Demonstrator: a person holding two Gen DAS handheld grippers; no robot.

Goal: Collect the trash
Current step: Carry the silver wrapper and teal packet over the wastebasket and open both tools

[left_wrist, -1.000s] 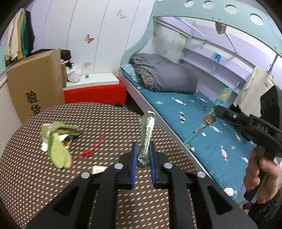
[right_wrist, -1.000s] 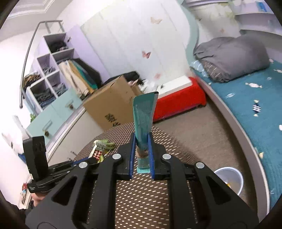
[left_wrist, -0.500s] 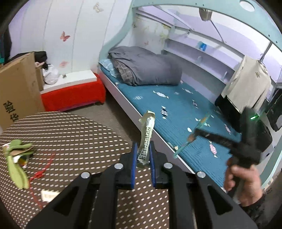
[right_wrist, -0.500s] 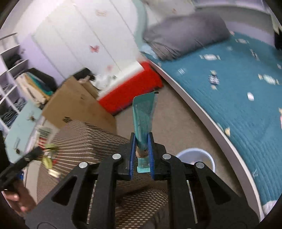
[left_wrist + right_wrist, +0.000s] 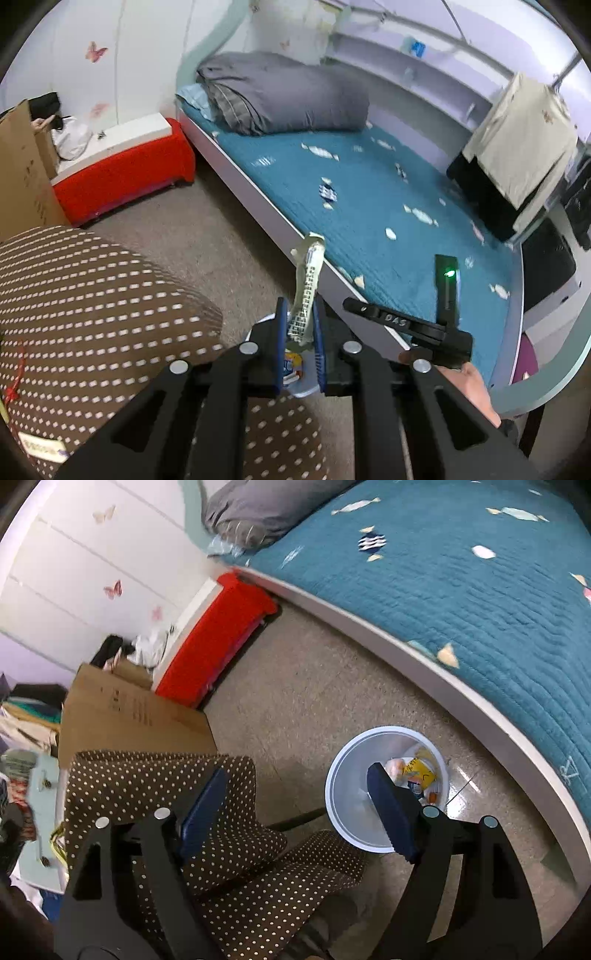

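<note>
My left gripper point(image 5: 300, 325) is shut on a pale green and white checked wrapper point(image 5: 308, 284) that stands up between its blue pads, past the table's edge. Below it, part of the white trash bin point(image 5: 299, 387) shows between the fingers. My right gripper point(image 5: 295, 805) is open and empty, above the floor beside the white trash bin point(image 5: 343, 775), which holds yellow and white wrappers point(image 5: 417, 771). The right gripper also shows in the left wrist view point(image 5: 406, 325), held by a hand.
A round table with a brown dotted cloth point(image 5: 92, 295) lies at the left, its cloth hanging point(image 5: 236, 834) beside the bin. A bed with a teal cover point(image 5: 369, 206), a red bench point(image 5: 122, 173) and a cardboard box point(image 5: 125, 716) surround the floor. A label point(image 5: 40, 448) lies on the table.
My right gripper has opened and the teal wrapper it held is gone from it. Both grippers have swung away from the table toward the bin on the floor.
</note>
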